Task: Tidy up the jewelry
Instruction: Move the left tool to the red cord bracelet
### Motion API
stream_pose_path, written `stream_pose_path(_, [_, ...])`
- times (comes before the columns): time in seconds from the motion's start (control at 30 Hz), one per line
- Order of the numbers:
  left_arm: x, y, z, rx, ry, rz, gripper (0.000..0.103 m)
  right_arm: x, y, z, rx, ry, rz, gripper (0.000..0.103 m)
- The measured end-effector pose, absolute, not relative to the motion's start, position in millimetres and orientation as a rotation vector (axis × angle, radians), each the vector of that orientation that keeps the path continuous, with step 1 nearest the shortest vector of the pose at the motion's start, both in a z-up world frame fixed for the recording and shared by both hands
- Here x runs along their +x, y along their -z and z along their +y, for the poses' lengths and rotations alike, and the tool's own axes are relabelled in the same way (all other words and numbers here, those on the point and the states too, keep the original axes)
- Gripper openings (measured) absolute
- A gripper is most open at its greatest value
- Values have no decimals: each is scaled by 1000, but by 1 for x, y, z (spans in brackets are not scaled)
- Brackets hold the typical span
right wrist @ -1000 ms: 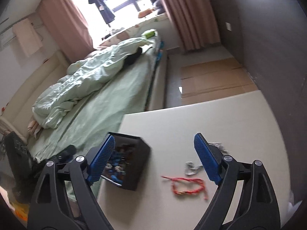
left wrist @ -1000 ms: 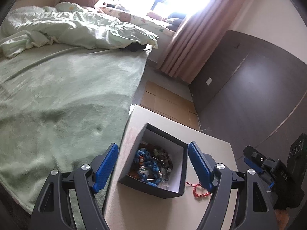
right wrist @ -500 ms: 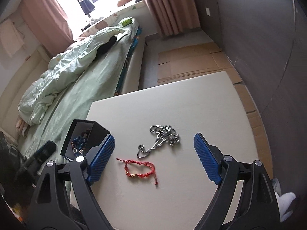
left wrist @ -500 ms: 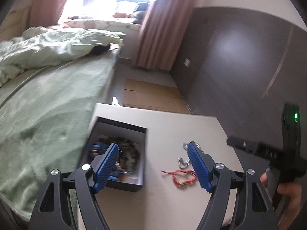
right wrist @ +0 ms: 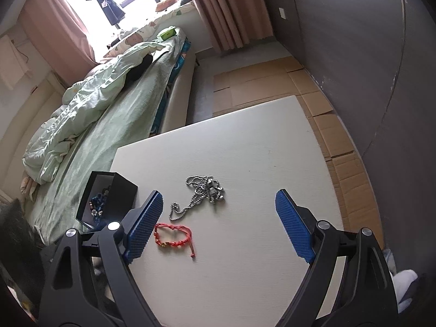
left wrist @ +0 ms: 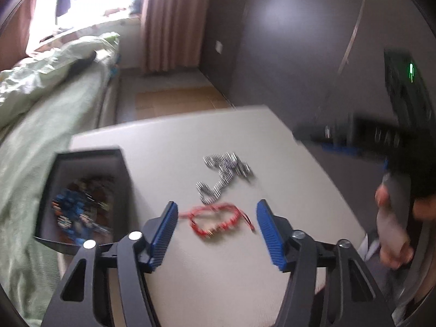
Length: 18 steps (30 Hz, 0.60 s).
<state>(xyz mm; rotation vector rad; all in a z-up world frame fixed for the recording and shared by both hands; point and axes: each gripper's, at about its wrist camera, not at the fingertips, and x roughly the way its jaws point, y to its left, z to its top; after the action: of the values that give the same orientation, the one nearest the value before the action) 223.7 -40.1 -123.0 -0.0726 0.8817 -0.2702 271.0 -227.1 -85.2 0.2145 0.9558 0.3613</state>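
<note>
Two pieces of jewelry lie loose on our pale table (right wrist: 245, 259): a red cord bracelet (right wrist: 174, 235) and, just beyond it, a silver ball-chain necklace (right wrist: 203, 193) bunched into a small heap with one strand trailing toward the bracelet. They sit close together without clearly touching. Off to the left, near the table's edge beside the bed (right wrist: 114, 125), stands a black open box (right wrist: 109, 199) holding blue and dark beaded pieces.

We hold our left gripper (left wrist: 216, 230) angled down over the bracelet, which in the left wrist view — a blurred one — shows on the tabletop in the gap between the two blue pads (left wrist: 163, 234). The jaws have just been closing and now stand about half apart, yet the pads do not press on the cord; nothing is gripped. The necklace (left wrist: 223, 175) lies a little farther out, and the box (left wrist: 81, 196) is to the left of the left finger.

Our right gripper (right wrist: 219, 223) hangs over the table with its jaws spread wide and empty — the necklace shows between its fingers, nearer the left one, while the bracelet lies just beside the left pad (right wrist: 144, 226). In the left wrist view, the hand (left wrist: 392, 226) carrying the right tool shows at the right edge, clear of the jewelry.
</note>
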Motion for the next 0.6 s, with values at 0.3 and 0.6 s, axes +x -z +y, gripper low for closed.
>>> stream_pose_path(0.3, [235,165,-58,60,284,959,34,278,94,-231,208,-363,973,85])
stream_pose_path(0.6, [243,173,-63,73,322,951,29,282,98,-226,187,-372,982,85])
